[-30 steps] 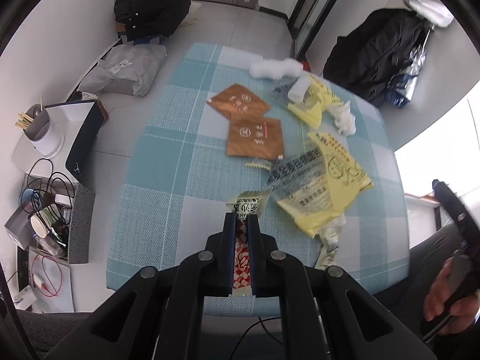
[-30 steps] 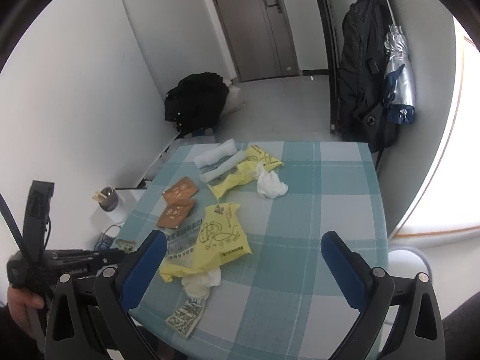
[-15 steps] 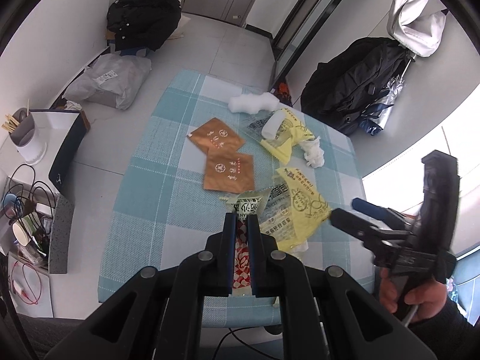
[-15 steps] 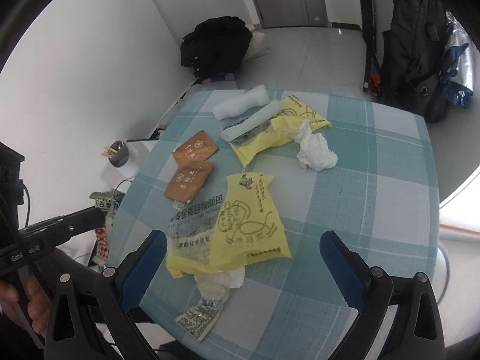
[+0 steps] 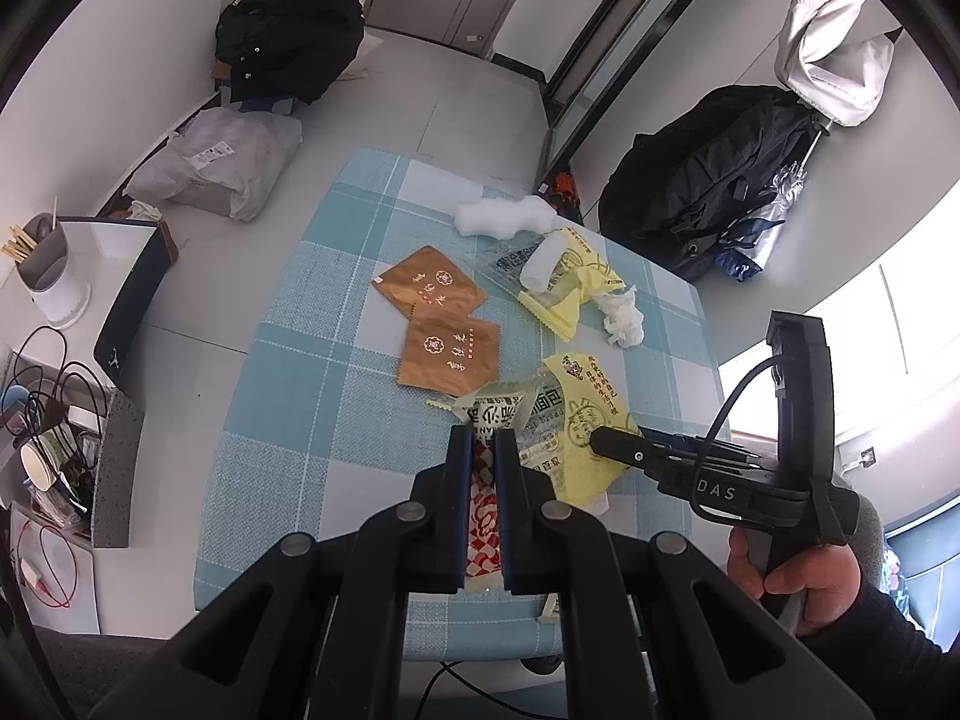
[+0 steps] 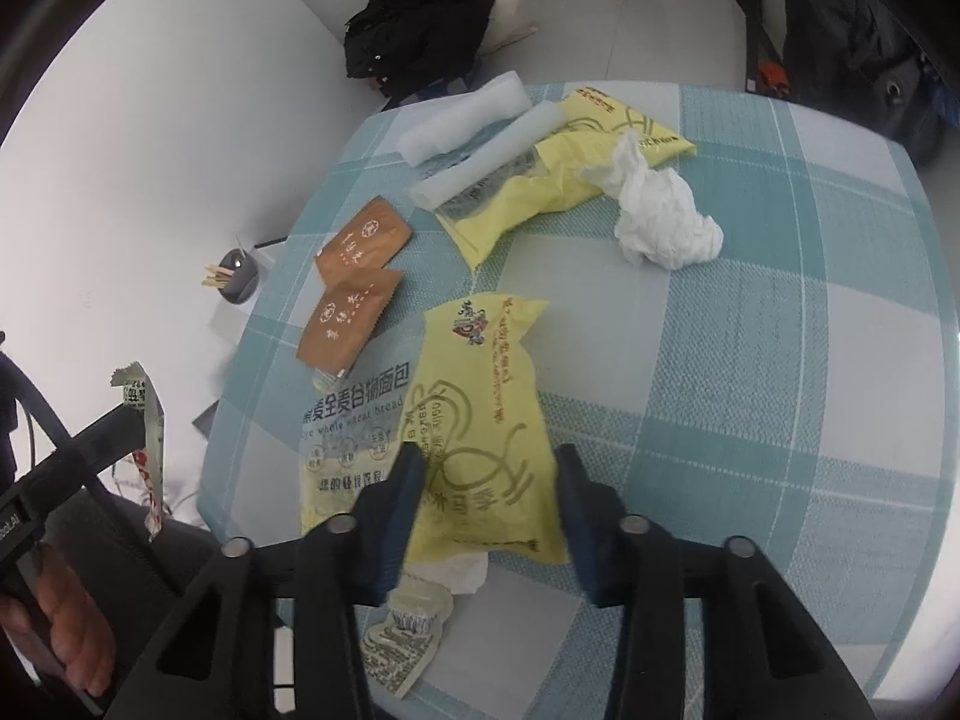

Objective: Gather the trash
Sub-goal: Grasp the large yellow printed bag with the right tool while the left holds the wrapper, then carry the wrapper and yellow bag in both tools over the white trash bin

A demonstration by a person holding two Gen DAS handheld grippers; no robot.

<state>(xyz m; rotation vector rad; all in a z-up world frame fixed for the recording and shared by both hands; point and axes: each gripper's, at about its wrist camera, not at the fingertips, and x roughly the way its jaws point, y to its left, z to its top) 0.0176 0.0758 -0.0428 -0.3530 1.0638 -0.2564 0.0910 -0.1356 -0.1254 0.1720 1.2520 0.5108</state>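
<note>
My left gripper [image 5: 480,441] is shut on a small red-and-white sachet wrapper [image 5: 485,501], held above the near edge of the checked table [image 5: 300,420]; the wrapper also shows in the right wrist view [image 6: 147,438]. My right gripper [image 6: 489,462] is open, its jaws astride the near end of a yellow bread bag [image 6: 480,420] lying on the table; it appears at the right of the left wrist view [image 5: 606,441]. Other trash lies on the table: two brown packets [image 6: 354,288], a second yellow bag [image 6: 558,174], a crumpled white tissue [image 6: 660,210], white foam pieces [image 6: 462,120].
A small torn packet [image 6: 408,630] and tissue scrap lie at the table's near edge. A black bag [image 5: 288,36] and grey parcel [image 5: 222,162] sit on the floor to the left. A side shelf with a toothpick cup [image 5: 48,264] and cables stands left of the table.
My right gripper has come down and forward over the yellow bread bag, its jaws narrowing around it. My left gripper keeps holding the sachet wrapper, almost still.
</note>
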